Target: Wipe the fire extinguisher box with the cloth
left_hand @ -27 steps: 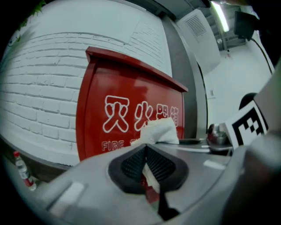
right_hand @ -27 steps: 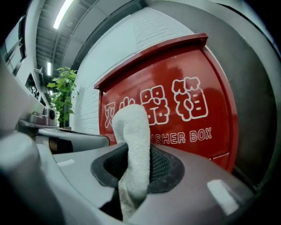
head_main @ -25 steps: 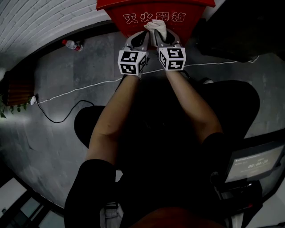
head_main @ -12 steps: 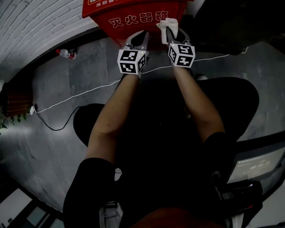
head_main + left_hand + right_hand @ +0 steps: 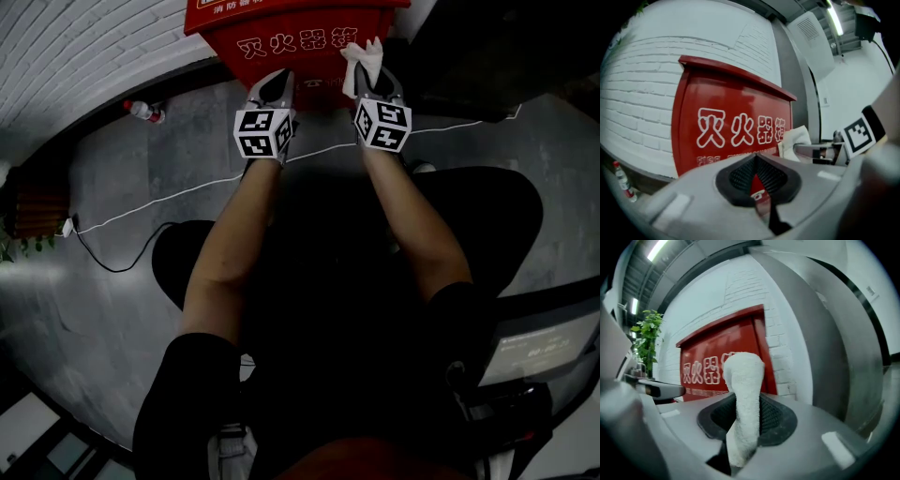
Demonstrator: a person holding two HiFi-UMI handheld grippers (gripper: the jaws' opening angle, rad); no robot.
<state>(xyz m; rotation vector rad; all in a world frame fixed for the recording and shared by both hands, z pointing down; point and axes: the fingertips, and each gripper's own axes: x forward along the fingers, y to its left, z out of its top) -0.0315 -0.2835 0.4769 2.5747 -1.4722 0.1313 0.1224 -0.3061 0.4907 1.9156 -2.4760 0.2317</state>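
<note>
Fingers of right gripper [image 5: 740, 416] clamp cloth [image 5: 743, 376] near right edge of fire extinguisher box [image 5: 246, 21]; left gripper [image 5: 756, 161] fingers closed, empty.

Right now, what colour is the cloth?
White; the cloth shows best in the right gripper view.

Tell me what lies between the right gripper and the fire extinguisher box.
The white cloth, clamped in the right gripper, stands before the fire extinguisher box; the right gripper view shows it.
</note>
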